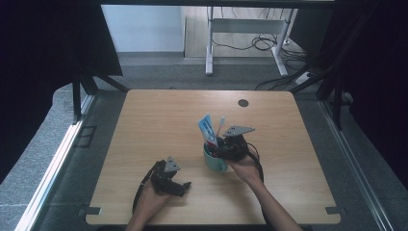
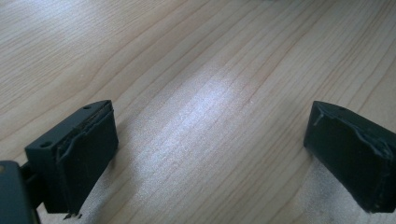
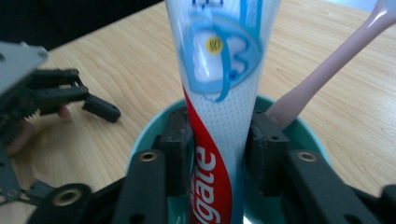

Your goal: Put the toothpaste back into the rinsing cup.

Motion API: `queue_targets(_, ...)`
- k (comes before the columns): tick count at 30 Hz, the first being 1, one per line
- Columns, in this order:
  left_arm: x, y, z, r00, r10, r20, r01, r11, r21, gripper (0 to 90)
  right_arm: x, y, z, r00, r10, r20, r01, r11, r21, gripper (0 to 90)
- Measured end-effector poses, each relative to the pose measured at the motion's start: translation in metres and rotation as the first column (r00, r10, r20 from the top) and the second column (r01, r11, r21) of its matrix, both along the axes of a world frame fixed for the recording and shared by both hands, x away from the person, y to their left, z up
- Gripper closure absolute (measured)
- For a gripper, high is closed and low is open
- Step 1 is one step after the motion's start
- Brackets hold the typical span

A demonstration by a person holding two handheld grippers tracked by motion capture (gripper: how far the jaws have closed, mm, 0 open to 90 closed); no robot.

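Note:
A teal cup (image 1: 212,163) stands right of the table's middle and holds a white, blue and red toothpaste tube (image 1: 207,128) and a pink toothbrush (image 1: 221,123). My right gripper (image 1: 217,147) reaches into the cup from the near right. In the right gripper view its pads (image 3: 176,140) lie against both sides of the tube (image 3: 219,70), just above the cup's rim (image 3: 142,137). The toothbrush (image 3: 322,74) leans off to the right behind it. My left gripper (image 1: 182,187) rests low near the front edge, left of the cup. Its jaws stand wide apart over bare wood (image 2: 210,154).
The wooden table (image 1: 159,120) has a dark round cable hole (image 1: 243,102) near its far edge. Beyond it stands a white desk frame (image 1: 210,48) with cables on the floor. Black curtains hang on both sides.

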State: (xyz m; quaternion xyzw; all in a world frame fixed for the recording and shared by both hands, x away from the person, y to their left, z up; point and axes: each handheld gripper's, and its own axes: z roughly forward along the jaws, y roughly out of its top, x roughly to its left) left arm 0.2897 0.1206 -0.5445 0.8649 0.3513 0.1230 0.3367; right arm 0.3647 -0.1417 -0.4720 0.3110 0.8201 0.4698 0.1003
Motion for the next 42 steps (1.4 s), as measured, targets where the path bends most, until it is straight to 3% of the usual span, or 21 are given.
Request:
queue_targets(9, 0.0, 0.0, 0.0, 1.0, 0.0, 0.0, 0.0, 1.0, 0.0, 2.7, -0.001, -0.002, 0.008, 0.9999, 0.006, -0.012, -0.006, 1.0, -0.006, 50.2)
queue_targets(22, 0.0, 0.0, 0.0, 1.0, 0.0, 0.0, 0.0, 1.0, 0.0, 2.7, -0.004, -0.003, 0.012, 0.9994, 0.023, -0.025, -0.024, 0.998, -0.058, 37.0)
queue_targets(29, 0.0, 0.0, 0.0, 1.0, 0.003, 0.001, -0.003, 1.0, -0.003, 2.7, -0.006, -0.005, 0.016, 0.9986, 0.034, -0.04, -0.036, 0.998, -0.048, 29.8)
queue_targets(42, 0.0, 0.0, 0.0, 1.0, 0.003, 0.001, -0.003, 1.0, -0.003, 2.7, -0.014, -0.002, 0.018, 0.9984, 0.057, -0.003, -0.057, 0.992, -0.109, 13.7)
